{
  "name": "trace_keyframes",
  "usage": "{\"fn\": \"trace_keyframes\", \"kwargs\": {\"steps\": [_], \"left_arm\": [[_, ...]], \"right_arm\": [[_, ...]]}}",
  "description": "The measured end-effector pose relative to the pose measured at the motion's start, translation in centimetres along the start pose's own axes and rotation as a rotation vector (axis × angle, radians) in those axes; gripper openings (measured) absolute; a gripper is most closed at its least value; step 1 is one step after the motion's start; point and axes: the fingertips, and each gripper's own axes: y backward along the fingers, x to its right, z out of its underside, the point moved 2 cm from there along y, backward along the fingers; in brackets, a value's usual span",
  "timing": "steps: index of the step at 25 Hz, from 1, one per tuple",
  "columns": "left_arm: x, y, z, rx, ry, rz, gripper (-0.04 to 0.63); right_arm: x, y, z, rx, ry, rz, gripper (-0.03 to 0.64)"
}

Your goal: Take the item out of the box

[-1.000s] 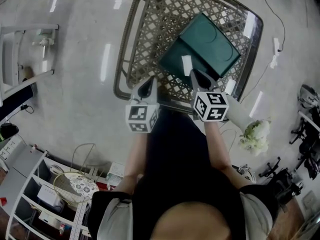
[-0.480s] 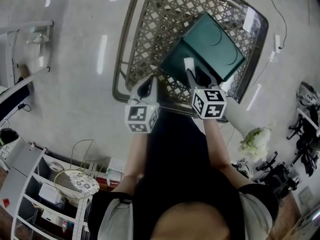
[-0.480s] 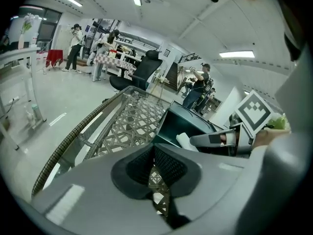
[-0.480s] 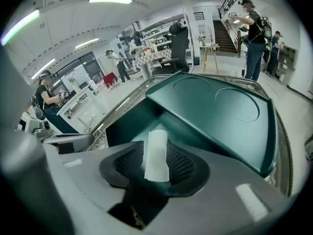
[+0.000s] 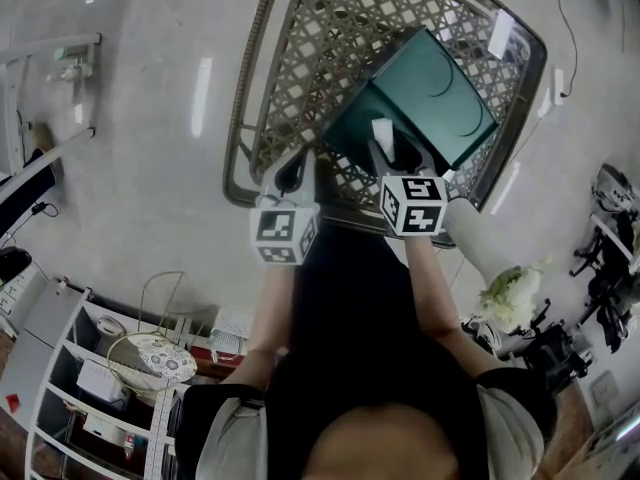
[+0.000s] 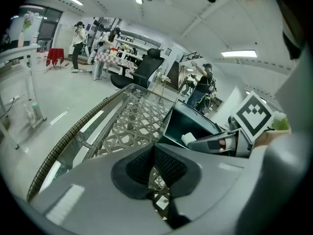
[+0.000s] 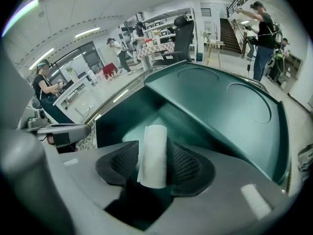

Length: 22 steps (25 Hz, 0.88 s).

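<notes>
Risk at the squeeze: white roll [image 7: 152, 151] is stood inside the green box [image 7: 220, 106] on the counter [image 5: 300, 58], straddled by the fingers [image 7: 188, 165] of the right gripper [image 7: 154, 166], just opened wide, not yet gripped. Squeezed off-centre, it could be toppled or crushed. Left gripper [image 6: 155, 164] is clenched, empty.

Close up, left gripper [image 6: 154, 153] with jaws together and empty, woven lattice worktop [image 6: 73, 131] beyond, open dark green box [image 6: 188, 124] on it, white roll [image 6: 188, 139] inside, right gripper [image 6: 210, 143] reaching in beside the roll, people standing far behind.
</notes>
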Motion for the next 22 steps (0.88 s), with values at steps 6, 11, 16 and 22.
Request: {"fn": "trace_keyframes", "kwargs": {"steps": [6,11,16,22], "left_arm": [[0.2,0.2,0.4,-0.007,0.007,-0.003,0.008],[0.1,0.4,0.2,0.001,0.005,-0.004,0.008],[0.2,0.9,0.2,0.009,0.004,-0.010,0.008],[0.4,1.4,0.3,0.012,-0.006,-0.006,0.008]], "right_arm": [[-0.2,-0.7,0.5,-0.045,0.046,0.041,0.215],[-0.1,-0.9,0.6,-0.058,0.086,0.089,0.194],[0.1,-1.0,0.5,-0.074,0.105,0.122,0.157],[0.2,-0.8,0.5,-0.080,0.083,0.113,0.149]]}}
